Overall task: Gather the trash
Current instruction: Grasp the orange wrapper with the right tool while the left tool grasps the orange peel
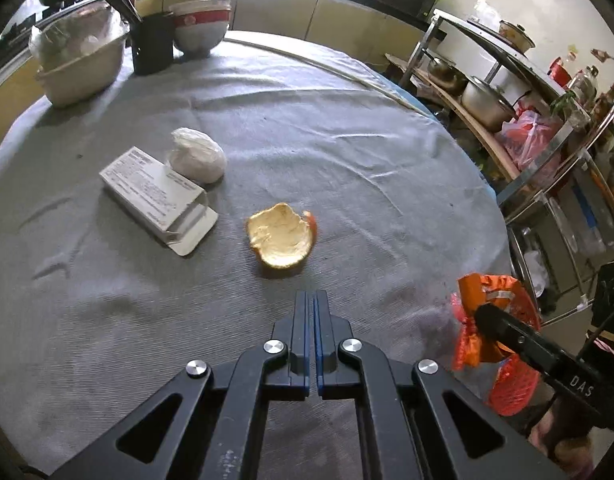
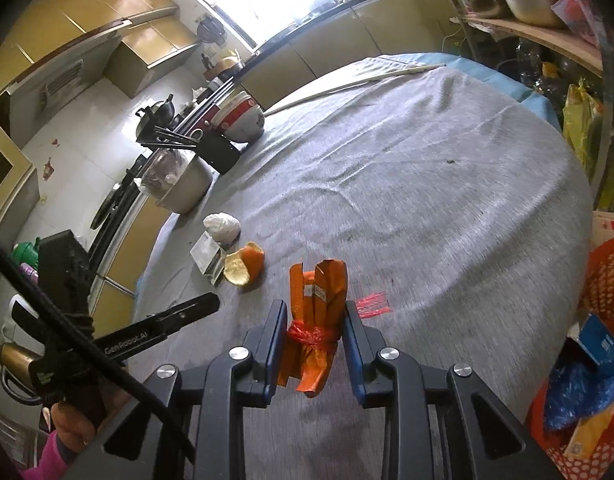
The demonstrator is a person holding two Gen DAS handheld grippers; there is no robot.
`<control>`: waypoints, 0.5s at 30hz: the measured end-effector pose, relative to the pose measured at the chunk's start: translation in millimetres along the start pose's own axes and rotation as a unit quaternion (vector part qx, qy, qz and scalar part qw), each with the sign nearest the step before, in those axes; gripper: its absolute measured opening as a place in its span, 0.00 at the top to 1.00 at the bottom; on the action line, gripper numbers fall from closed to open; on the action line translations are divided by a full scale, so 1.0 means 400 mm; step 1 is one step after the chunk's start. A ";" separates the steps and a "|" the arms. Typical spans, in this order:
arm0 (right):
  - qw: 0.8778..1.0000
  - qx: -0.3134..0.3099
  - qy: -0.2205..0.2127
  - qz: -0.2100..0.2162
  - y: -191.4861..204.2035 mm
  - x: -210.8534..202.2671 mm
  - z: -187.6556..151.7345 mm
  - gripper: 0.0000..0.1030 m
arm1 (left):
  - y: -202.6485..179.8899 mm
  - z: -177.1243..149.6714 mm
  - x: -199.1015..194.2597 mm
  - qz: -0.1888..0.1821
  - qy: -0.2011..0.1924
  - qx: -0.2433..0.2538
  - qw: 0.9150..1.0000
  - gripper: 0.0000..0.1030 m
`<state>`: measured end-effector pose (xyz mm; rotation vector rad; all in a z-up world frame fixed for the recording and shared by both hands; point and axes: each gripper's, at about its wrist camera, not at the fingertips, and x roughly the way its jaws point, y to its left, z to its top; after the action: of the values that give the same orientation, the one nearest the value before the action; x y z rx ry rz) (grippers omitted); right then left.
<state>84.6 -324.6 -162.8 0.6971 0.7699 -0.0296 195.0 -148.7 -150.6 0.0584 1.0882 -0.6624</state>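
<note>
Right gripper point(image 2: 315, 312) clasped an orange wrapper point(image 2: 317, 320) at lower centre of its view; left gripper point(image 1: 311, 300) was clenched empty, orange peel point(image 1: 282, 236) just above it mid-frame.

"DAS" on right tool point(image 1: 483, 316); "GenRobot.AI" on left tool point(image 2: 211, 304).

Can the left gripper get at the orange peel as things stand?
Probably yes. The orange peel lies on bare cloth straight ahead of the left gripper, nothing between them. But its jaws are shut and empty, so they must open first. The white box sits off to one side.
</note>
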 end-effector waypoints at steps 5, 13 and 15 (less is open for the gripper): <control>1.000 -0.003 0.005 0.005 0.007 -0.007 -0.026 0.71 | 0.026 0.021 0.009 0.025 0.001 -0.016 1.000 0.60; 1.000 -0.006 0.004 0.010 0.001 -0.009 -0.035 0.71 | -0.010 0.089 0.105 0.057 0.020 -0.006 0.998 0.38; 1.000 -0.003 0.002 0.011 -0.008 -0.013 -0.033 0.71 | -0.022 0.099 0.125 0.068 0.018 -0.003 0.998 0.38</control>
<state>71.6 -320.5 -167.9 0.6992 0.7655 -0.0062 236.5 -193.3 -170.8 0.1385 1.1107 -0.5368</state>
